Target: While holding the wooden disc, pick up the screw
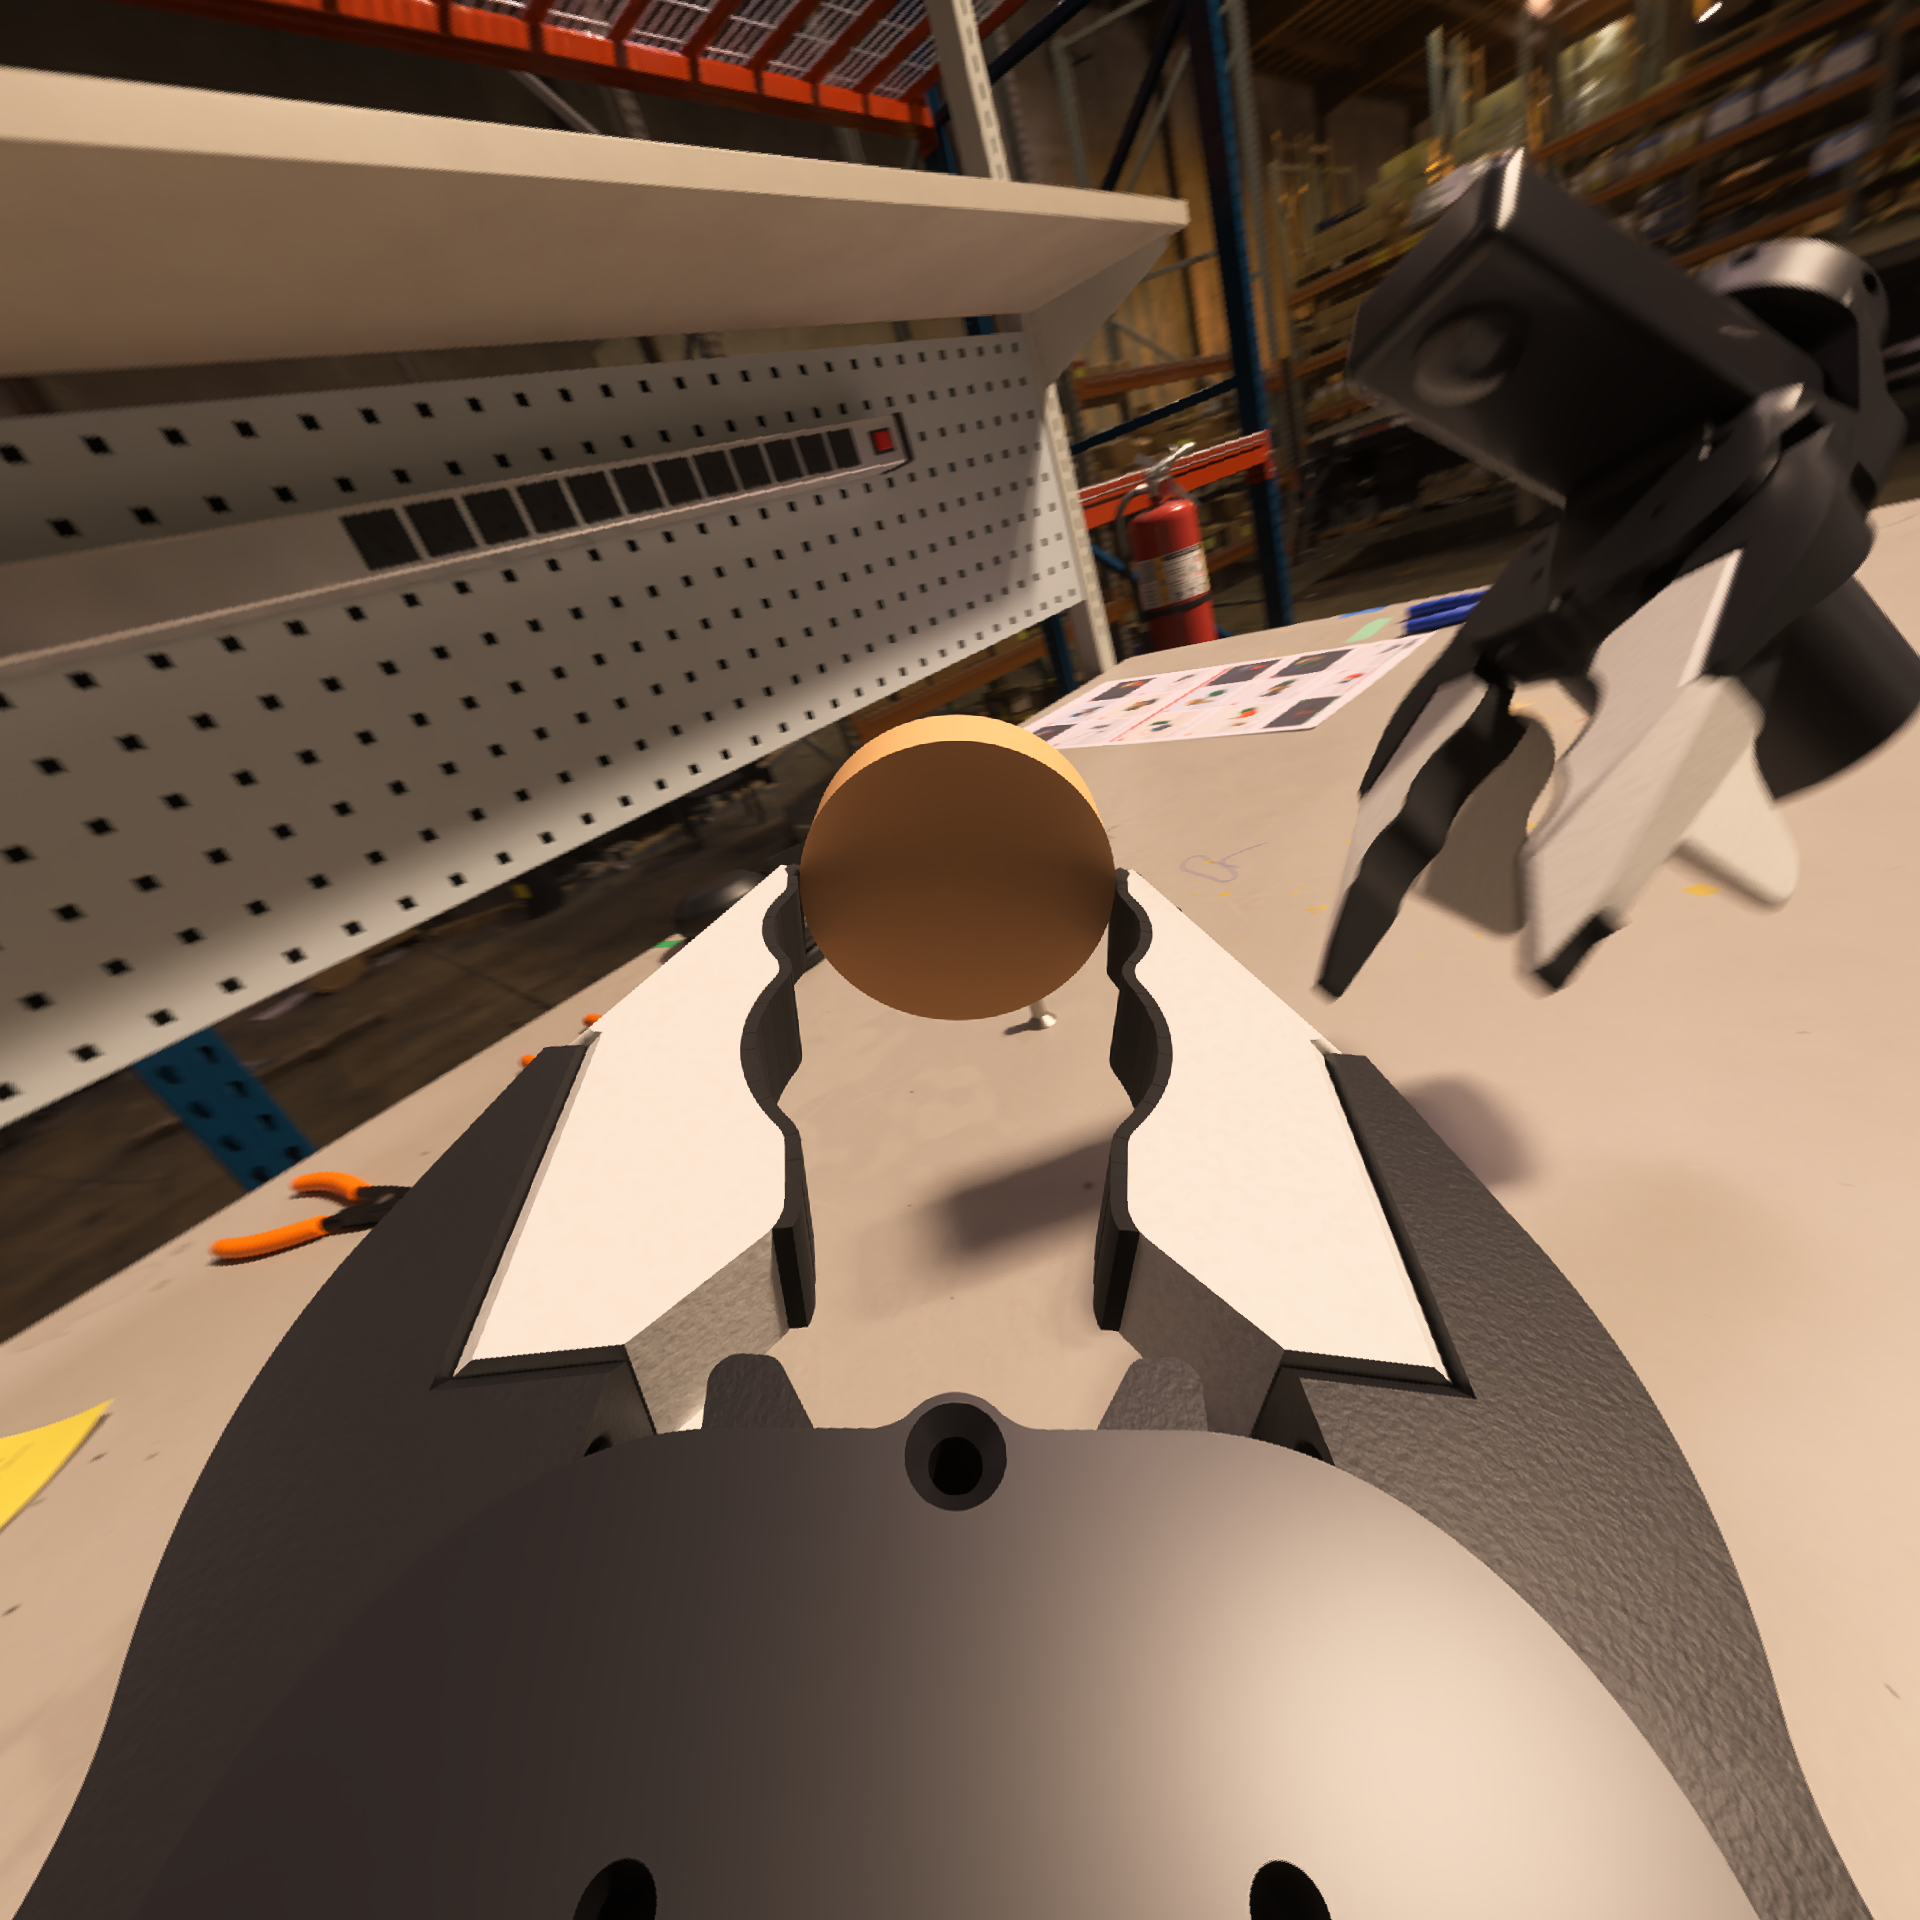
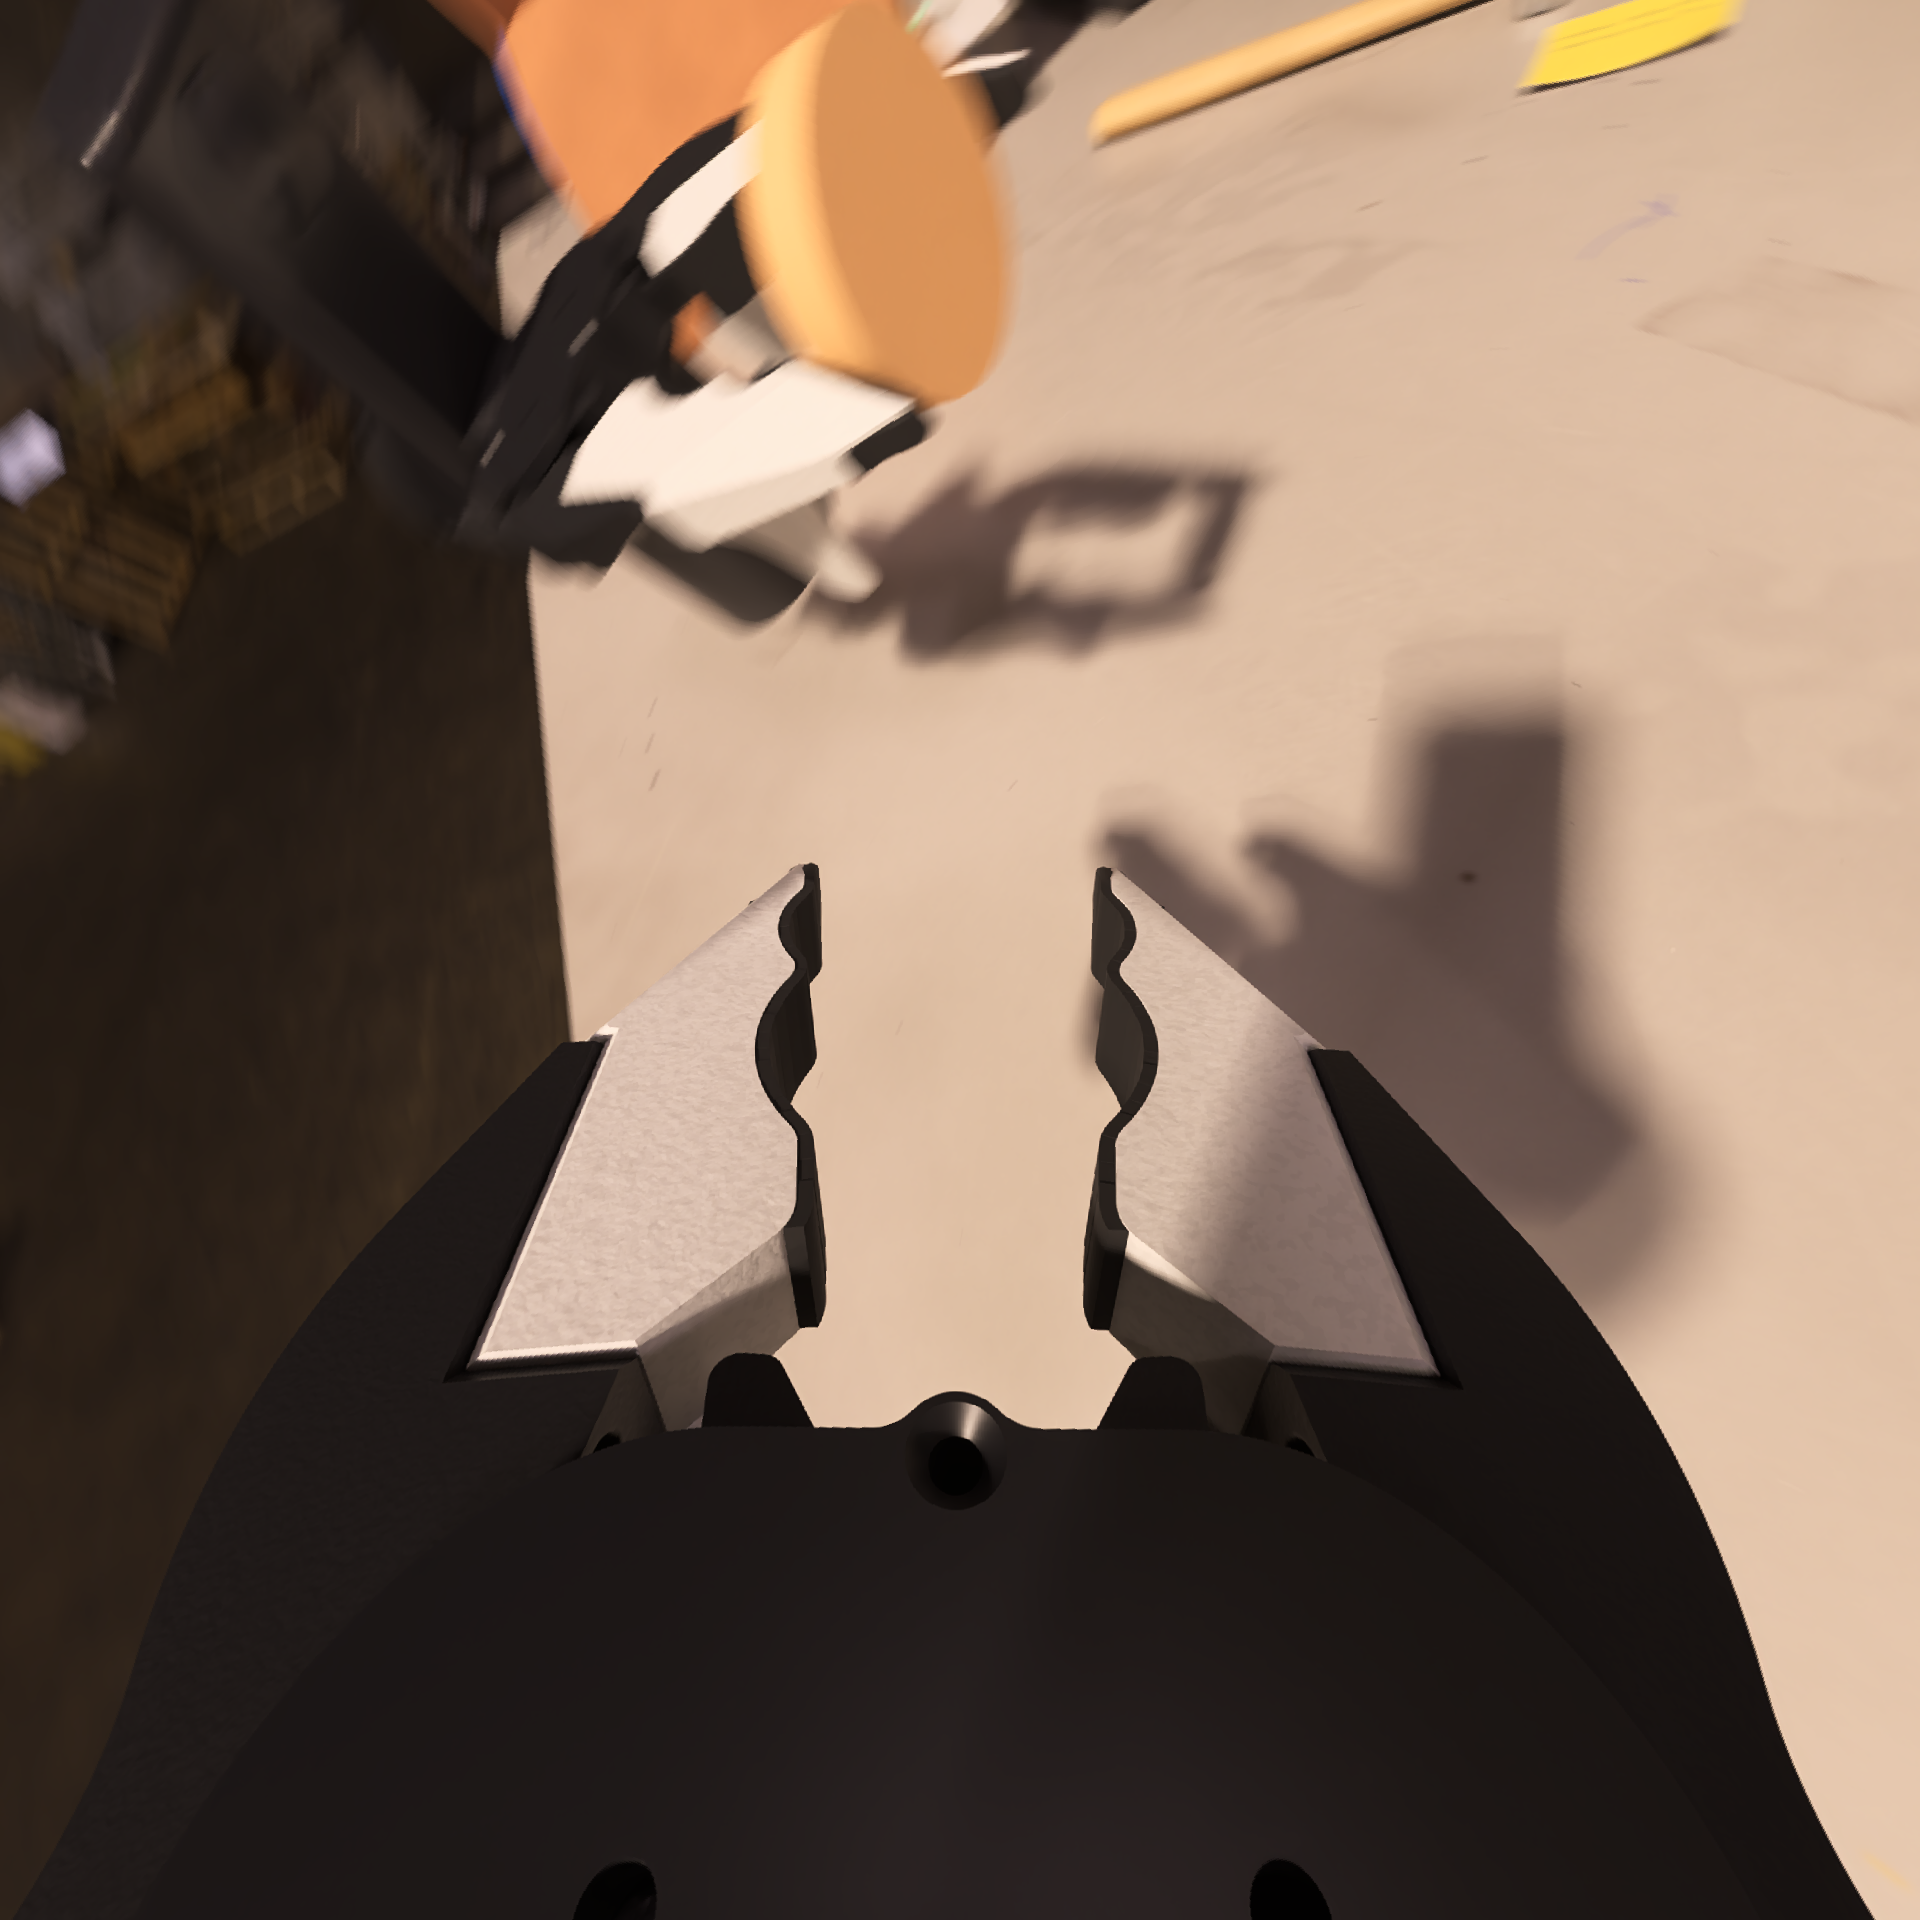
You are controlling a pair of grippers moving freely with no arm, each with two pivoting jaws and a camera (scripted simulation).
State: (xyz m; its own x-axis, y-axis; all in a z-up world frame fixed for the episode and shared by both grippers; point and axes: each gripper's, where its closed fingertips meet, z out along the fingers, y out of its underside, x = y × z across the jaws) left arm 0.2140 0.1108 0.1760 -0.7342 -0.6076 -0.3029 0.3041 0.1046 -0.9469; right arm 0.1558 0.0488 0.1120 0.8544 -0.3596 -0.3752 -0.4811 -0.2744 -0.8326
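My left gripper is shut on the wooden disc, a round tan disc held on edge between the fingertips, above the beige table. The small silver screw stands on the table just beyond and below the disc. My right gripper is open and empty over bare table. It also shows blurred at the right of the left wrist view, above the table and pointing down. The disc and left gripper show blurred at the top of the right wrist view. The screw does not show there.
A white pegboard with a power strip and a shelf stand behind the table. Orange pliers lie at left, a printed sheet far back, a yellow note and a wooden stick elsewhere. The table edge drops off at left.
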